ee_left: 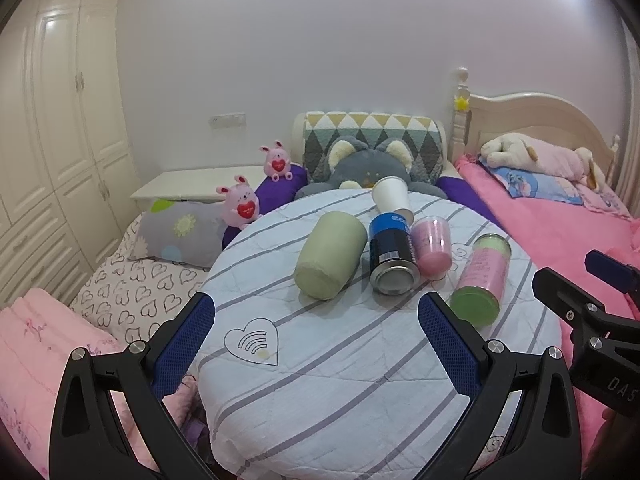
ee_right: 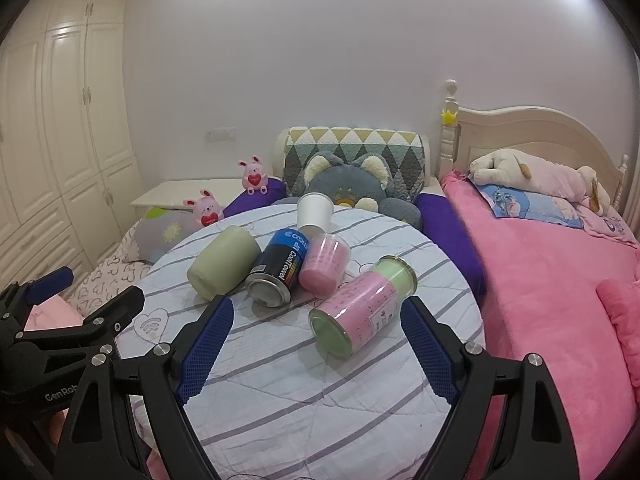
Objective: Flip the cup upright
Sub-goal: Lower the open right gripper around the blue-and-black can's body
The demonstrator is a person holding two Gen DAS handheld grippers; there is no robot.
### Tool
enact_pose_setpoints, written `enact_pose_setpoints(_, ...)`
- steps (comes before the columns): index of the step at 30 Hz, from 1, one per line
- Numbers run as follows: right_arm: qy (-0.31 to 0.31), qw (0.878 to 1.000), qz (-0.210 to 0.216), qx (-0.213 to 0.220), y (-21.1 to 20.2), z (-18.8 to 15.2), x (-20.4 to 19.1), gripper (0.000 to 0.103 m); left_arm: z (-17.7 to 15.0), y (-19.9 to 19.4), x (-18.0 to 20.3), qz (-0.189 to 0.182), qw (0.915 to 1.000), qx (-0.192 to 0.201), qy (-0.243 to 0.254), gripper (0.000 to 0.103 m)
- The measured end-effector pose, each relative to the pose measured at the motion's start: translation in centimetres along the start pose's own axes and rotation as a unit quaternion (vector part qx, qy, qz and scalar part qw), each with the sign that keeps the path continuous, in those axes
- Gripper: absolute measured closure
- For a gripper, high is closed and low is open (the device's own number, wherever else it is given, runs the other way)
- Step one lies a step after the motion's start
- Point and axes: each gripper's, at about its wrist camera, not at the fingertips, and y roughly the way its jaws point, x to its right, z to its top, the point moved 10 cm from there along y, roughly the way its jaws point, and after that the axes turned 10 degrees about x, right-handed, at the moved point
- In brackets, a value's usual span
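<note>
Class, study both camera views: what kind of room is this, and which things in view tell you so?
Most likely a child's bedroom: a bed with a pink blanket, a tall white wardrobe, and plush toys such as the pink bunny.

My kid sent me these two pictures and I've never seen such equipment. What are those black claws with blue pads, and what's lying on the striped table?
Each claw is a hand-held gripper with its own camera looking along its fingers. One picture is from the left gripper, the other from the right gripper. Both are open and hold nothing. On the round striped tablecloth lie a pale green cup, a dark blue can, a pink plastic cup and a pink-labelled jar. A white paper cup sits behind them.
</note>
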Motion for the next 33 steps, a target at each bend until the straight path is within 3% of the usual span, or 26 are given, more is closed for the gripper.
enact_pose_setpoints(18,-0.006,0.999,0.016,-0.043,5.8,-1.1,-3.7,0.016,-1.0,5.8,-3.6,0.019,0.9991,-0.034,-0.019,0.0)
enact_pose_setpoints(33,0.036,0.997,-0.011,-0.071,11.9,-2.1,-4.6,0.016,-1.4,10.4,-7.3,0.062,0.9973,-0.037,-0.015,0.0)
